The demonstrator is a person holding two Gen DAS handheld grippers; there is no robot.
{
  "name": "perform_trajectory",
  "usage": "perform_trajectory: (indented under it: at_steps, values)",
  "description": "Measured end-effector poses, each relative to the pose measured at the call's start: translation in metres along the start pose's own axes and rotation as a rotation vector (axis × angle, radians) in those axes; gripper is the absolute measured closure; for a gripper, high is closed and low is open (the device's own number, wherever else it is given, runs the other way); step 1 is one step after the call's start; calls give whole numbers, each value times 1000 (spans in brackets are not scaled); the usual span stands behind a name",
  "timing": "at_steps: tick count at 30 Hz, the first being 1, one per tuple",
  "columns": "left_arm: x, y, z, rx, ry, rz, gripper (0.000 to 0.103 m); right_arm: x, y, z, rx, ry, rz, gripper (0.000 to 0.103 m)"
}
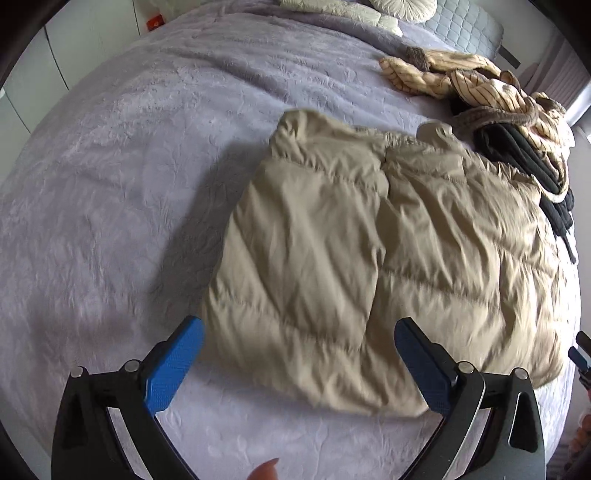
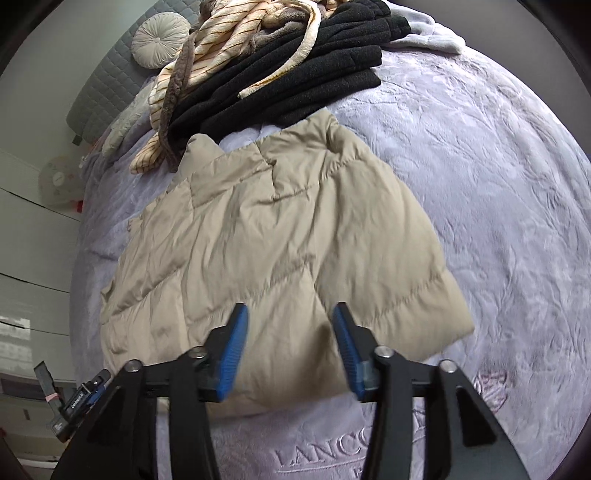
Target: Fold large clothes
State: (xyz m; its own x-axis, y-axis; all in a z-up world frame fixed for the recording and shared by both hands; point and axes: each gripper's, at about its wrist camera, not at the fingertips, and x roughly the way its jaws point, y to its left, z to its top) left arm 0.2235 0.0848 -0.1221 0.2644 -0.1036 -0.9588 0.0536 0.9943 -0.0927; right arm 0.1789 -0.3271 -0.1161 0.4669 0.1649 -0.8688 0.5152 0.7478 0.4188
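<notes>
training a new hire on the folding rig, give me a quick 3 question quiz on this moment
1. True or false: the left gripper is clamped on the beige puffer jacket.
2. Multiple choice: what lies directly beside the jacket's collar end? A) a laptop B) a pile of black clothing and a striped cream garment C) a pair of shoes
3. Short answer: what does the jacket rest on?

Key
1. False: its jaws stand wide apart above the jacket's near edge, gripping nothing.
2. B
3. The lavender bedspread, where it lies flat with its sides folded in; the right gripper is open over it too.
</notes>
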Motion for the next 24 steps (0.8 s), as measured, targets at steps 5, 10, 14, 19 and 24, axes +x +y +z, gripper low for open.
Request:
perform_trajectory:
  at_steps: [5, 10, 14, 19, 24]
  values:
    - [3, 7, -17, -24, 47, -12, 0, -3, -6, -16, 46, 10, 34, 18]
    - [8, 18, -32, -81, 72, -33, 0, -2, -17, -32, 121, -6, 100, 10]
    - [14, 23, -41, -104, 97, -51, 0, 10, -29, -43, 193, 33, 134, 9]
    - [15, 22, -44, -109, 108, -77, 0, 24, -39, -56, 281, 72, 185, 9]
    - [15, 15, -44, -118, 105, -105, 0, 39, -44, -61, 349, 151, 265, 9]
